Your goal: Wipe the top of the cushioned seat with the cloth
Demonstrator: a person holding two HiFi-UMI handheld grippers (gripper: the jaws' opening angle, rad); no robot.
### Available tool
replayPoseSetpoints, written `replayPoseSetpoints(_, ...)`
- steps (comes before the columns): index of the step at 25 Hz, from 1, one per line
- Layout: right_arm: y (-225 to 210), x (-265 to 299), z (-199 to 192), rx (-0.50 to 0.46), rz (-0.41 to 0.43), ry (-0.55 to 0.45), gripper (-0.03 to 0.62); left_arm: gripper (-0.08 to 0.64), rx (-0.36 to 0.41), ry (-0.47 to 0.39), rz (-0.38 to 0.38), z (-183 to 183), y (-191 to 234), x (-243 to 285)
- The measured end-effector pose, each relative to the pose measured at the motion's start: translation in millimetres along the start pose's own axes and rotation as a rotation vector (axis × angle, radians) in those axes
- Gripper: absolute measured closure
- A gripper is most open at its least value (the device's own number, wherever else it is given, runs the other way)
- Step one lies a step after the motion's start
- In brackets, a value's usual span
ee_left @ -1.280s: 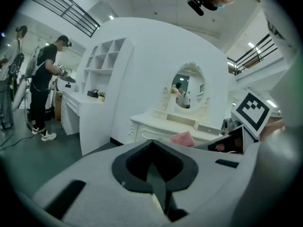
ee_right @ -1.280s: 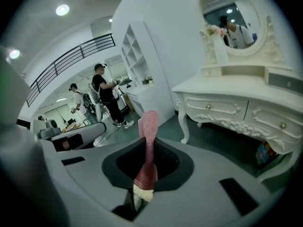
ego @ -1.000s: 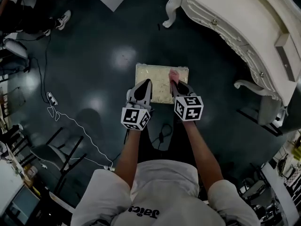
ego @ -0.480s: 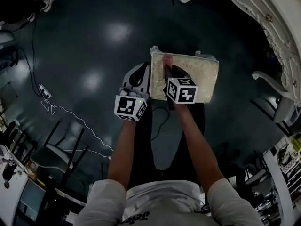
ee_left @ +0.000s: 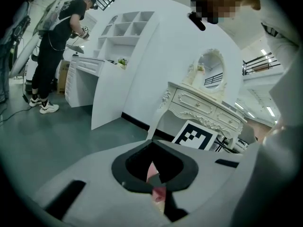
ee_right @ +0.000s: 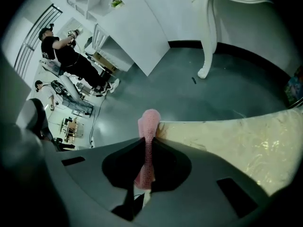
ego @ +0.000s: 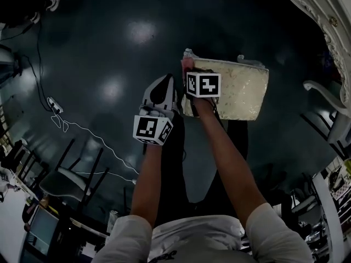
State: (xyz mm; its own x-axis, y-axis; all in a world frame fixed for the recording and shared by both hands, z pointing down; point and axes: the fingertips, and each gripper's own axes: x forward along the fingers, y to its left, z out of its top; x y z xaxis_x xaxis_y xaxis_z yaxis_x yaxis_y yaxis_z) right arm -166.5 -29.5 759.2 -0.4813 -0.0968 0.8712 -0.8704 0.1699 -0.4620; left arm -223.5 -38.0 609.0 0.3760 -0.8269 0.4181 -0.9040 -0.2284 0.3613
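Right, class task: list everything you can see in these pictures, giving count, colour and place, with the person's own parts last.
cushioned seat: one, cream, patterned, ahead of the person above the dark floor.
cloth: one, pink, at the seat's left end.
dressing table: one, white, ornate, beyond the seat.
mirror: one, oval, white-framed, on the dressing table.
shelving unit: one, white, at the far wall.
cable: one, white, on the floor at left.
bystander: one, dressed in black, at a far counter.
left gripper: one, grey, jaws together, just left of the seat.
right gripper: one, grey, jaws closed on the cloth.
forearms: two, reaching forward.
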Motion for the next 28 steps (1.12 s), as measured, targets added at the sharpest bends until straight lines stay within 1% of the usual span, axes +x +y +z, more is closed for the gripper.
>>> replayPoseSetpoints(2,-7,-6,2,-0.013,-0.012,0.008,0.569,0.548,0.008,0.009,0.003,-3,-3,2)
replayPoseSetpoints(5,-17,-17,2,0.000,0.004,0.000,0.569,0.548,0.019,0.021,0.005,-7,-10,7)
replayPoseSetpoints(10,-45,-36,2,0.017,0.003,-0.019,0.569,0.548,0.018,0.031,-0.007,-12,-30,22)
replayPoseSetpoints(16,-104,-68,-1,0.051,-0.039,-0.049,0.569,0.548,0.032,0.051,-0.050,-25,-72,43)
replayPoseSetpoints(21,-158,-96,-4,0.096,-0.072,-0.078,0.569,0.548,0.038,0.084,-0.105,-45,-121,63)
replayPoseSetpoints(28,-227,-137,-6,0.113,-0.145,-0.116,0.569,0.548,0.038,0.107,-0.181,-67,-179,93)
